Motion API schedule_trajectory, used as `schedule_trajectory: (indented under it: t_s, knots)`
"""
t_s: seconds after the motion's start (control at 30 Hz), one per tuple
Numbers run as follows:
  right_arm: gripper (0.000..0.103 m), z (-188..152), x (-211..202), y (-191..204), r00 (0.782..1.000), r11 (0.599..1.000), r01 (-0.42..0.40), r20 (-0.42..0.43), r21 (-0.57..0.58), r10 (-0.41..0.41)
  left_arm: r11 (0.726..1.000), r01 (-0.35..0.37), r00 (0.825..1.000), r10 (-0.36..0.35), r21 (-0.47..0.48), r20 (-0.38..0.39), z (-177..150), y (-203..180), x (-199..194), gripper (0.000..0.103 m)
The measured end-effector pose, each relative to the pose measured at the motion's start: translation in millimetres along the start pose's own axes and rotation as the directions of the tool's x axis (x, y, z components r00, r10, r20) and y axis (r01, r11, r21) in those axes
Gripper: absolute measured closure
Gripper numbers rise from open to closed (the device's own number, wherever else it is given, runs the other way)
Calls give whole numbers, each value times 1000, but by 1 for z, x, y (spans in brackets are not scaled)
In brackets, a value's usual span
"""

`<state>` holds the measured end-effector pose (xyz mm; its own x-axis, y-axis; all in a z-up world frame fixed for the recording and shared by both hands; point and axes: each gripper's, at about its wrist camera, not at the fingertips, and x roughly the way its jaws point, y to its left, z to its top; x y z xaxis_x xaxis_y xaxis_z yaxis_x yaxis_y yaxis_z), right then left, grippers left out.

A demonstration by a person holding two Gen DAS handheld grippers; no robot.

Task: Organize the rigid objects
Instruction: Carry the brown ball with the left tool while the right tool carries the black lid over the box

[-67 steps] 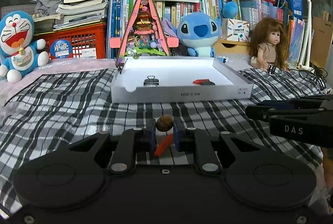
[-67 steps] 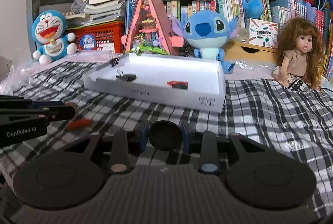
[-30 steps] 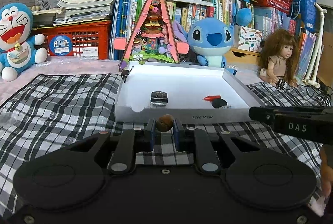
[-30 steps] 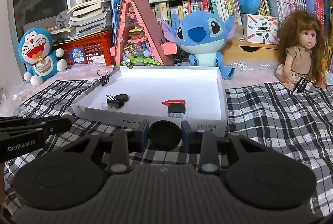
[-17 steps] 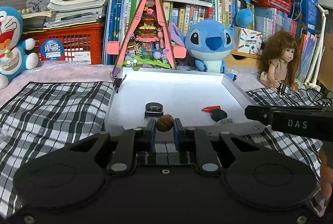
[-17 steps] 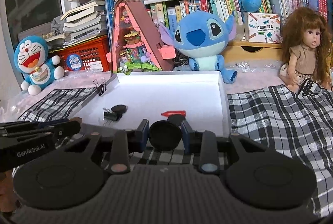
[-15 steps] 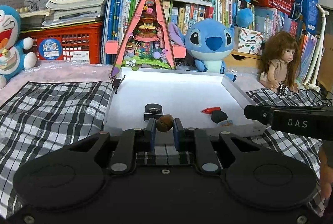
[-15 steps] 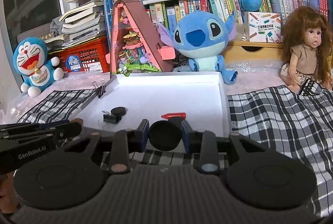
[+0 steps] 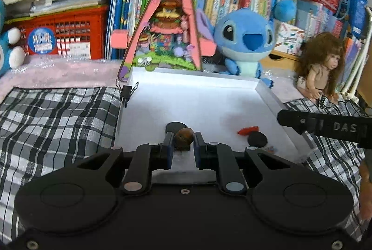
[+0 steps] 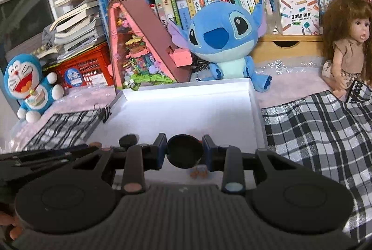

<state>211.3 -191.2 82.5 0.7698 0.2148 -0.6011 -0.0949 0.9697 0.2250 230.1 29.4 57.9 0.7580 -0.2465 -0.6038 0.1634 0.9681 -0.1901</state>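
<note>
My left gripper [image 9: 183, 142] is shut on a small brown nut-like ball [image 9: 184, 135] and holds it over the near part of the white tray [image 9: 190, 78]. My right gripper [image 10: 184, 151] is shut on a black round disc [image 10: 184, 154] over the same tray [image 10: 186, 88]. Inside the tray lie a red piece [image 9: 247, 130], a black disc [image 9: 257, 139] and another black round piece [image 9: 174, 126]. In the right wrist view a black round piece [image 10: 128, 139] lies at the tray's near left. The right gripper's side [image 9: 325, 128] shows in the left wrist view.
A black binder clip [image 9: 126, 92] sits at the tray's left corner. Behind the tray stand a pink triangular toy house [image 9: 165, 27], a blue plush [image 9: 244, 41], a doll [image 9: 320, 68] and bookshelves. A checked cloth [image 9: 58, 120] covers the surface on both sides.
Both grippers have moved forward and now hang over the tray's near part, each still holding its object. The tray looks larger and closer in both views.
</note>
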Motion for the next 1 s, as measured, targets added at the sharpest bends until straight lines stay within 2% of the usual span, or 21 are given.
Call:
schedule_trajectory:
  t_s: [0.1,0.33,0.6,0.8,1.0]
  knots:
    - [65,12,10,-2,1000,1000,1,-14,23,-1,999,3,1000,-4,-40,-15,12,7,12,87]
    - [65,31,42,-8,998,996,24,-57,89,-19,999,-3,1000,2,-40,-22,33,1,46,87]
    - [65,30,85,-9,992,996,66,-112,59,-59,999,-18,998,15,-47,-57,37,-2,81,87]
    - [64,27,99,-5,992,998,50,-120,30,-46,999,-27,997,24,-30,-68,33,-3,95,87]
    - [64,25,108,-3,989,997,77,-130,-1,-76,999,-35,996,33,-22,-89,29,-6,101,87]
